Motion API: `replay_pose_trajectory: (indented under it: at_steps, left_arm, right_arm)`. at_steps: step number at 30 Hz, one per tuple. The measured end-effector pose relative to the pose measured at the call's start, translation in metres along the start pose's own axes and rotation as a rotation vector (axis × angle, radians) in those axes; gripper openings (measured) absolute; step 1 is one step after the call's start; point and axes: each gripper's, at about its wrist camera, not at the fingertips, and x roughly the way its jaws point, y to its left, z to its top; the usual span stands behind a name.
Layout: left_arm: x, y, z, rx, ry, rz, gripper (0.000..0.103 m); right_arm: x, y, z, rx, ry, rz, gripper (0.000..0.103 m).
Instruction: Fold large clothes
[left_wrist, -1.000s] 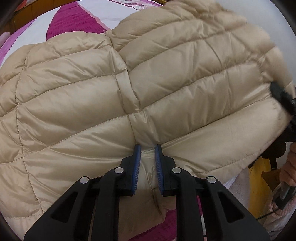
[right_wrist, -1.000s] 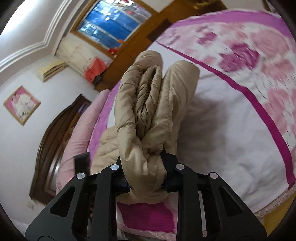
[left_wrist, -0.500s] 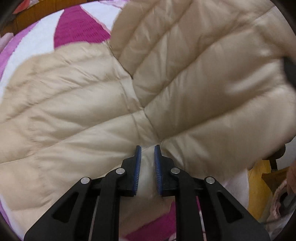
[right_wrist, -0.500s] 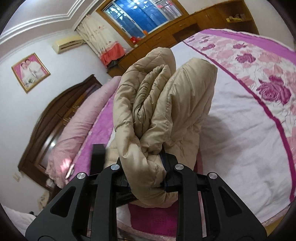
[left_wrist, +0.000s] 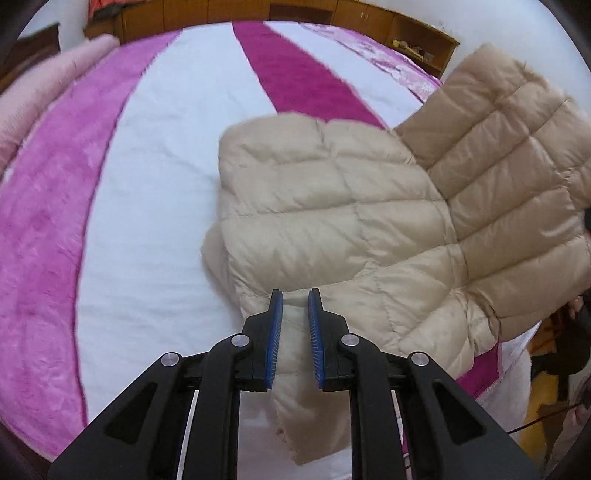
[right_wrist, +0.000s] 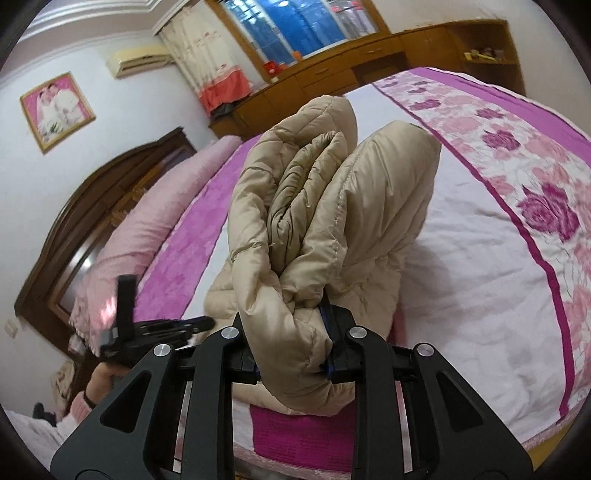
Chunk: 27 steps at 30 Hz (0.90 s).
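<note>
— Pulled back, that left gripper (left_wrist: 295, 301): much more of the bedspread (left_wrist: 155, 192) shows beside the jacket (left_wrist: 332, 206) than a second ago.
— Clamped?
— Yes, its blue pads pinch a thin fold at the near hem.
— And the right gripper (right_wrist: 291, 325)?
— Clenched on a thick bundled wad of jacket (raised off the bed); the rest lies on the white-and-magenta cover.
</note>
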Motion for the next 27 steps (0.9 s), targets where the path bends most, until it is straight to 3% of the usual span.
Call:
replay_pose_trajectory:
  at_steps: [12, 19, 27]
  left_arm:
    - [0.008, 0.007, -0.002, -0.006, -0.006, -0.043, 0.016]
    - [-0.004, 0.023, -0.006, -0.055, -0.033, -0.063, 0.016]
    - [-0.039, 0.069, -0.023, -0.15, -0.073, 0.04, 0.017]
  right_arm:
    - [0.068, 0.082, -0.012, -0.193, 0.147, 0.043, 0.024]
    - [0.133, 0.114, -0.042, -0.226, 0.3, 0.045, 0.026]
    - [0.179, 0.118, -0.064, -0.2, 0.378, 0.062, 0.035]
